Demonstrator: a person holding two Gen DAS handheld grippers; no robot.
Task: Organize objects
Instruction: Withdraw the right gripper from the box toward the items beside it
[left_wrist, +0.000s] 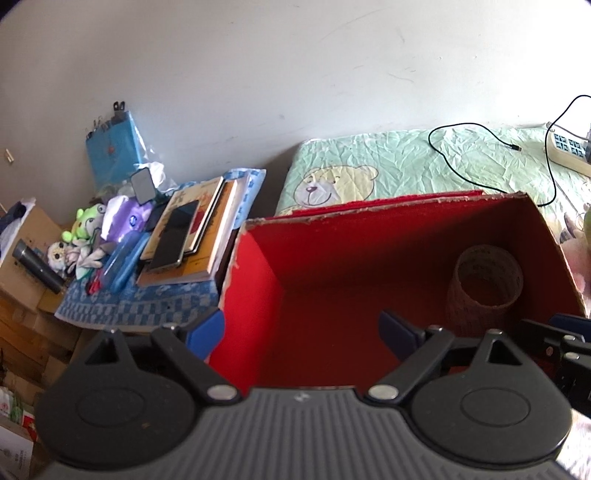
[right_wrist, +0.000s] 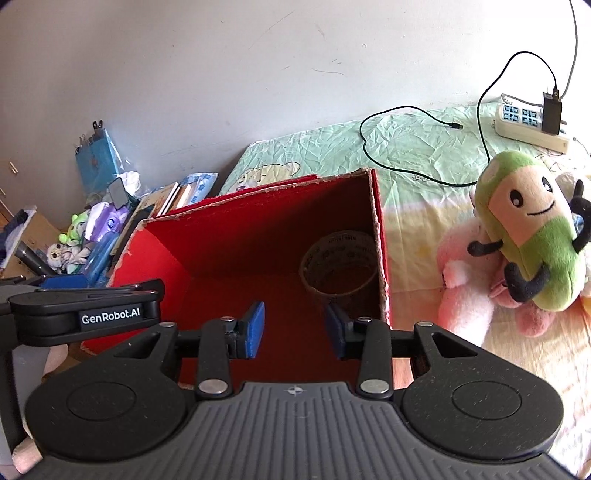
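Green bear-print bedsheet (right_wrist: 417, 155) backs an open red cardboard box (right_wrist: 236, 236). Left gripper (left_wrist: 303, 332) gapes wide, right gripper (right_wrist: 294, 328) half-open, both empty; brown tape roll (right_wrist: 340, 262) lies ahead inside. Reaching hastily could snag the ragged rim.

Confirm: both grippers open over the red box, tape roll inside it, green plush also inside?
Wrong on the plush. The green plush lies outside the red box, on the bed to its right, as the right wrist view shows. The tape roll is inside; left gripper and right gripper are open.
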